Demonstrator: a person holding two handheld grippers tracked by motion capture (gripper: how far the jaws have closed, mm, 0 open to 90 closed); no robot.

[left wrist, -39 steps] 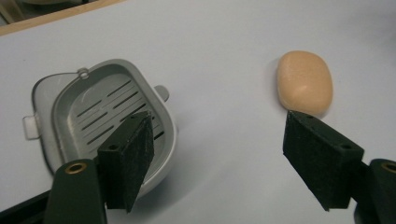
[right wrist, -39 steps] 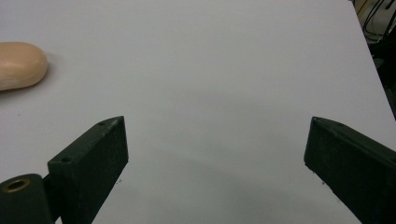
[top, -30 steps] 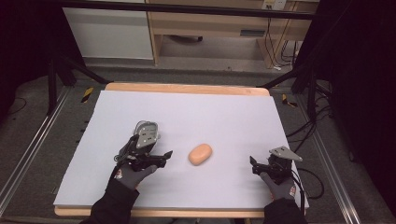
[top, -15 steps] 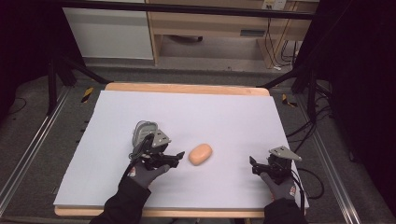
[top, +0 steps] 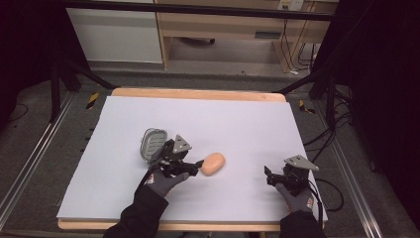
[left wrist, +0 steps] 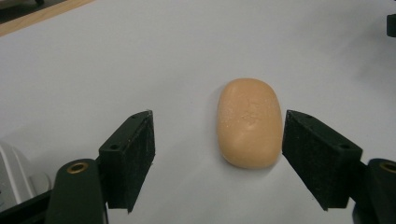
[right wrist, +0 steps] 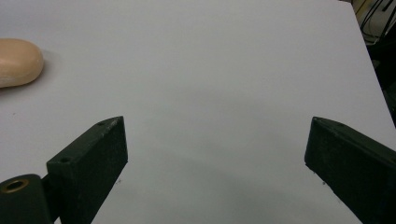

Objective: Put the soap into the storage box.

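Jaws of the left gripper (left wrist: 217, 158) stand wide around a peach oval soap bar (left wrist: 248, 122) on the white table sheet (top: 237, 124). Far left lies a grey ribbed soap dish (top: 152, 143). Near right, the right gripper (right wrist: 215, 163) gapes wide over bare sheet.

In the high view, my left gripper (top: 190, 165) partly covers the grey dish (top: 152, 144) behind it; the dish's near side is hidden. In the left gripper view, that dish (left wrist: 16, 175) is cut off at the lower left corner, and whether my right-hand jaw touches the soap (left wrist: 249, 122) cannot be told. In the right gripper view, the soap (right wrist: 17, 61) is cropped by the left edge, and my right gripper (right wrist: 215, 154) has its outer jaw cut off at the frame's right.
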